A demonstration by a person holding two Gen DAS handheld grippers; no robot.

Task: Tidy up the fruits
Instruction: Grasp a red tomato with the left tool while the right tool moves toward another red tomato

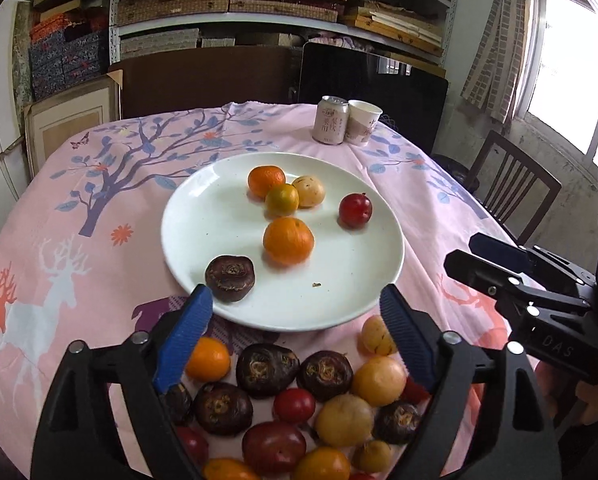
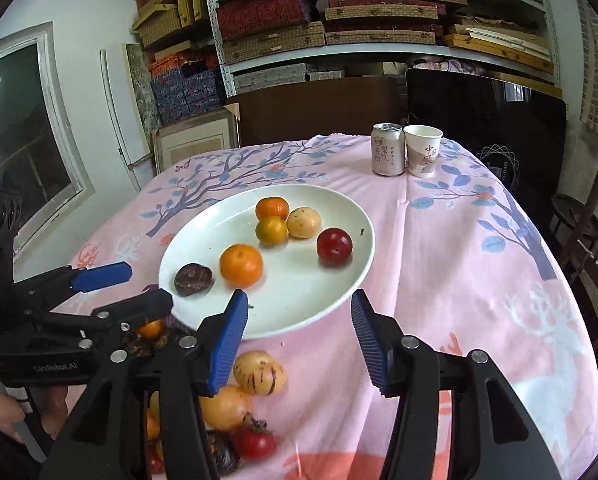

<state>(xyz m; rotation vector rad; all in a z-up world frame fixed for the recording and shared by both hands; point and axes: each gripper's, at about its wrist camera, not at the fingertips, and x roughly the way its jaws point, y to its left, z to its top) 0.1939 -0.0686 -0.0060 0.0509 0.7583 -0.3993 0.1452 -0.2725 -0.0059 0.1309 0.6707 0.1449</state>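
A white plate (image 1: 219, 216) (image 2: 203, 240) sits mid-table holding several fruits: oranges (image 1: 288, 240) (image 2: 241, 265), a red plum (image 1: 355, 211) (image 2: 334, 246), a yellow speckled fruit (image 1: 309, 191) (image 2: 304, 222) and a dark brown fruit (image 1: 230, 278) (image 2: 193, 279) near the front rim. My left gripper (image 1: 295, 296) (image 2: 147, 286) is open at the plate's near edge, with its left fingertip beside the dark fruit and nothing gripped. My right gripper (image 2: 299, 298) (image 1: 463, 252) is open over the near rim, holding nothing. A pile of loose fruits (image 1: 299, 396) (image 2: 243, 396) lies on the cloth under both grippers.
A drink can (image 1: 331, 121) (image 2: 388, 149) and a paper cup (image 1: 364, 121) (image 2: 422, 150) stand at the table's far side. A wooden chair (image 1: 511, 188) is off the right edge. Stacked boxes on shelves fill the wall behind. The pink tablecloth (image 2: 459, 260) is bare on the right.
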